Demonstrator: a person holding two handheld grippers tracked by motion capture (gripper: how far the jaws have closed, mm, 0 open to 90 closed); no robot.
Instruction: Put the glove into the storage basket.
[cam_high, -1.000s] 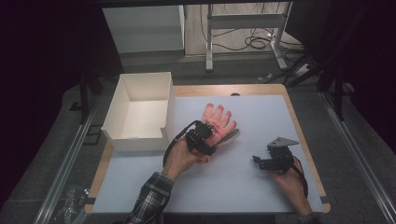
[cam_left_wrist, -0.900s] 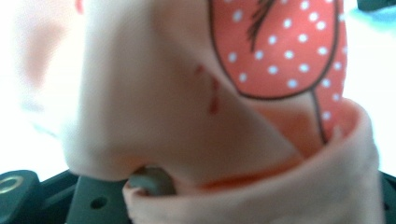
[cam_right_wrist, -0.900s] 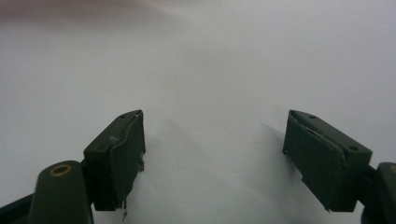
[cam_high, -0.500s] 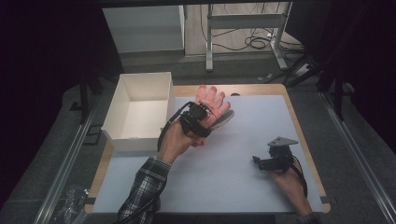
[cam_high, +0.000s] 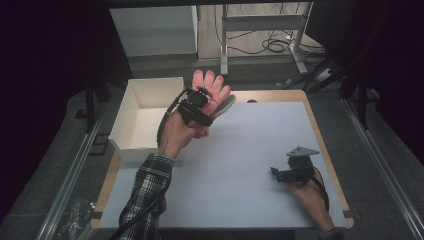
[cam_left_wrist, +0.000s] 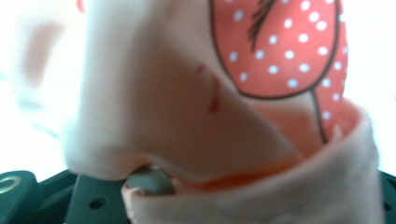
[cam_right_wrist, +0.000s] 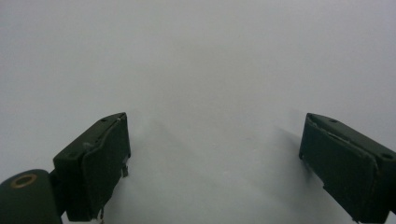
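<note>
My left gripper (cam_high: 202, 102) is clamped on a pink dotted glove (cam_high: 212, 90), held up over the desk's (cam_high: 240, 155) far left edge beside the white box (cam_high: 145, 117). My right gripper (cam_high: 287, 172) rests near the desk's right edge, its jaws having just spread wide with nothing between them.

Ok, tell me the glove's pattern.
Pale pink glove with a coral patch of white polka dots, clearest in the left gripper view.

At the left of the high view the white box (cam_high: 145, 117) walls off my left side. The glove (cam_high: 212, 90) I carry hangs just beside its right rim. Centre and lower frame, the table (cam_high: 240, 150) lies open for passage.
</note>
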